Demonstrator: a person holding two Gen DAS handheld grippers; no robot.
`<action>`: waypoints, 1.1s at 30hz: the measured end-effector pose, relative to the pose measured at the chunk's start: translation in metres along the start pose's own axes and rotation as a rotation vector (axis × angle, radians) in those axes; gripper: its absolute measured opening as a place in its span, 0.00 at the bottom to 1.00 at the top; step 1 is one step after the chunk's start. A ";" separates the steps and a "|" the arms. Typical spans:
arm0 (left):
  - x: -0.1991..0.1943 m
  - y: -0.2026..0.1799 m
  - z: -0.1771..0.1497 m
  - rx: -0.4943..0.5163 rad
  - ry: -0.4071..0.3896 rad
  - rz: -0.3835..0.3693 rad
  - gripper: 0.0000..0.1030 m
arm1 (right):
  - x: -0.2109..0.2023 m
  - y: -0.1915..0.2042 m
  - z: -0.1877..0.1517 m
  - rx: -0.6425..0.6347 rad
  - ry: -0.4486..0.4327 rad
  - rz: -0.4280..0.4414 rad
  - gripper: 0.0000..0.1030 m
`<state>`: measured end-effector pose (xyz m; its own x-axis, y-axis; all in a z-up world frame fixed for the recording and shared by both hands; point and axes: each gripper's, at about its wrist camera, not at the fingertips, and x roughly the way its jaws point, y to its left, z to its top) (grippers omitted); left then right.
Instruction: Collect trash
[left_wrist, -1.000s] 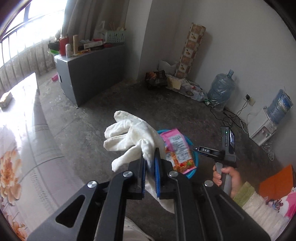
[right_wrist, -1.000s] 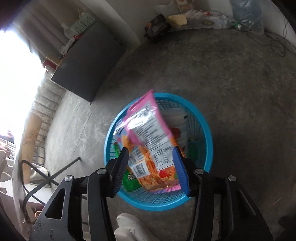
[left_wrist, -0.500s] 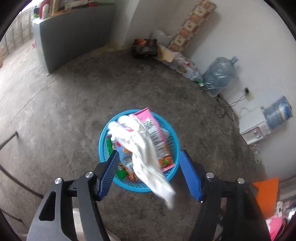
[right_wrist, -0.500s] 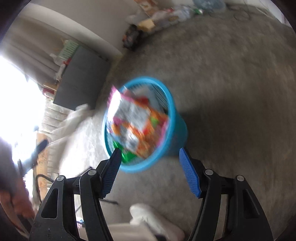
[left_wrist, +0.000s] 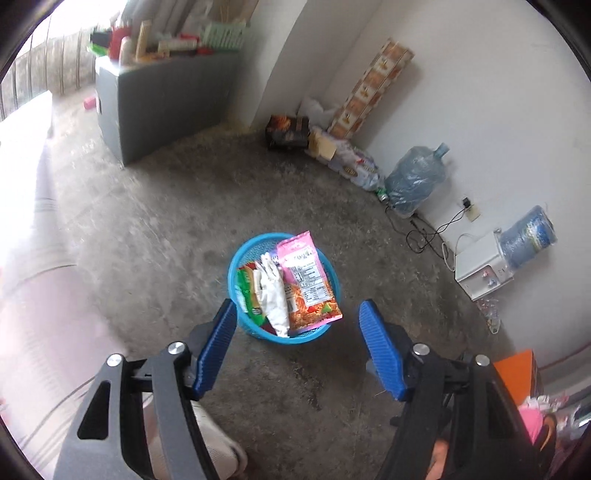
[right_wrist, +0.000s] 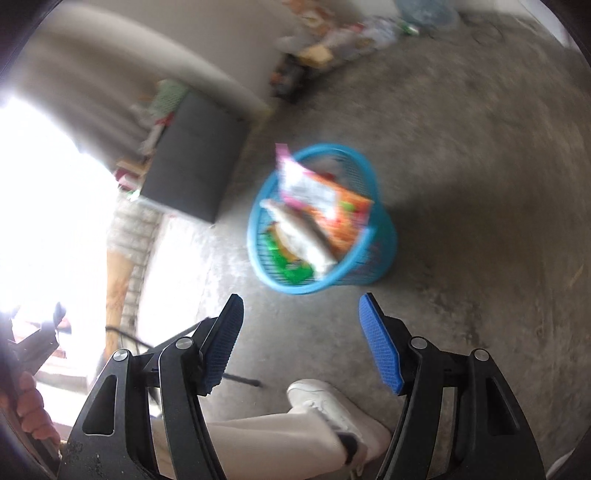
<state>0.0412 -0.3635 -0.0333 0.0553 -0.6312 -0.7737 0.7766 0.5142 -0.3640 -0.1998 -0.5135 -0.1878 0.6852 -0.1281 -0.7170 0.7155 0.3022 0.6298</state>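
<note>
A blue mesh basket (left_wrist: 240, 258) stands on the concrete floor, also in the right wrist view (right_wrist: 384, 236). In it lie a pink and orange snack packet (left_wrist: 308, 280), a white glove (left_wrist: 273, 295) and a green wrapper (left_wrist: 245, 291). The packet (right_wrist: 325, 199) and glove (right_wrist: 299, 232) show blurred in the right wrist view. My left gripper (left_wrist: 295, 306) is open and empty, above the basket's near side. My right gripper (right_wrist: 301, 299) is open and empty, held above and nearer than the basket.
A grey cabinet (left_wrist: 162, 96) with clutter on top stands at the back left. Boxes, bags and a water bottle (left_wrist: 413, 181) line the right wall, with a white appliance (left_wrist: 480, 269) and cables. The person's leg and white shoe (right_wrist: 332, 410) are below my right gripper.
My left gripper opened and let the white glove drop into the basket. My right gripper released the snack packet into the basket and pulled back. Both have drawn away from the basket.
</note>
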 end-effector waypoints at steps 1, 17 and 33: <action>-0.015 0.003 -0.004 0.011 -0.019 0.012 0.71 | -0.005 0.011 -0.003 -0.017 0.006 0.036 0.61; -0.235 0.092 -0.128 -0.169 -0.344 0.398 0.94 | -0.098 0.258 -0.122 -0.791 -0.196 0.059 0.92; -0.283 0.152 -0.206 -0.332 -0.322 0.865 0.94 | -0.083 0.296 -0.196 -1.045 -0.224 -0.059 0.92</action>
<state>0.0144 0.0126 0.0240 0.7291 -0.0622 -0.6816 0.1738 0.9800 0.0965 -0.0711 -0.2282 -0.0002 0.7385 -0.3076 -0.6000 0.3499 0.9355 -0.0490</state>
